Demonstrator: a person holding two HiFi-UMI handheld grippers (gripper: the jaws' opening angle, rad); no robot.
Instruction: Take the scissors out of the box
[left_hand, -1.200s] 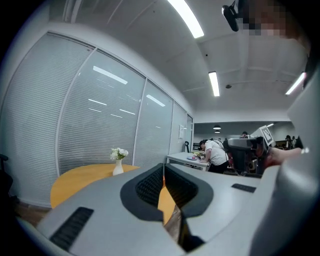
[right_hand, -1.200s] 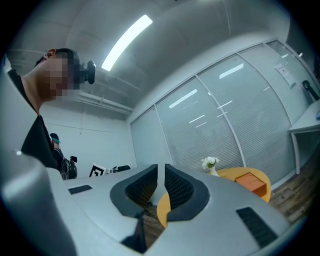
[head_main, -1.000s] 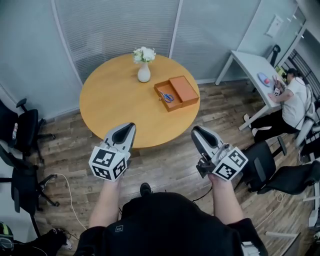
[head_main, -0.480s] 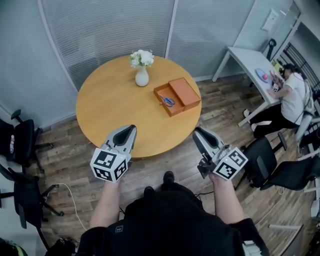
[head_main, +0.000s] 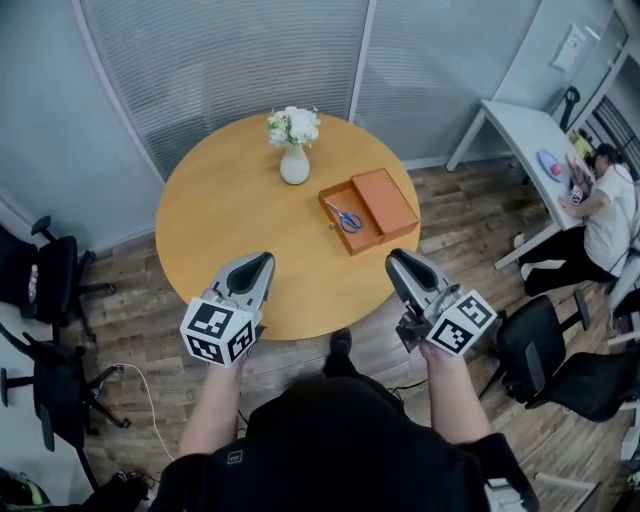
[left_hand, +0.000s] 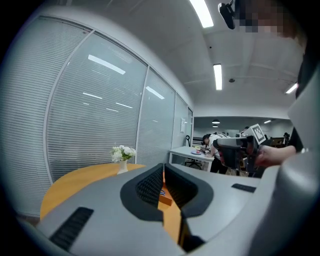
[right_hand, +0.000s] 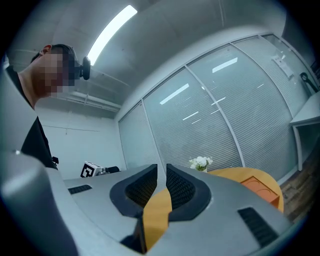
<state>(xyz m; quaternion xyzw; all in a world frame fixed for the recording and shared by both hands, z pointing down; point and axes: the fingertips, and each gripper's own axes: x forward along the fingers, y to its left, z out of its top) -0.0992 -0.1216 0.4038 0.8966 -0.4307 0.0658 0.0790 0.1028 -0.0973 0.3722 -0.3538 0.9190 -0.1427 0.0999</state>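
Wood-plank floor (head_main: 470, 215) filled most of the head view, with a round, honey-coloured tabletop (head_main: 230, 210) sitting in the middle of it in front of walls of shut blinds. Off to the right was a white desk (head_main: 520, 130) with a person (head_main: 610, 205) bent over it, and black office chairs (head_main: 50, 275) stood at both sides of the room. Closer in, the person's two hands held the tools up side by side over the near edge of the tabletop, well apart from everything on it. The left gripper (head_main: 262, 260) had its jaws pulled in to a thin slit at the tips with nothing between them, and its own view just looked across the tabletop through that slit. The right gripper (head_main: 395, 258) was the same deal, jaws practically together and holding nothing. The orange box (head_main: 388, 203) lay open on the right part of the tabletop, beyond the right gripper, one half a shallow tray and the other a flat panel beside it. A white vase (head_main: 294, 165) of pale flowers (head_main: 293, 125) stood near the far edge, left of the box and not touching it. The blue-handled scissors (head_main: 347, 217) were lying flat inside the tray half of the box.
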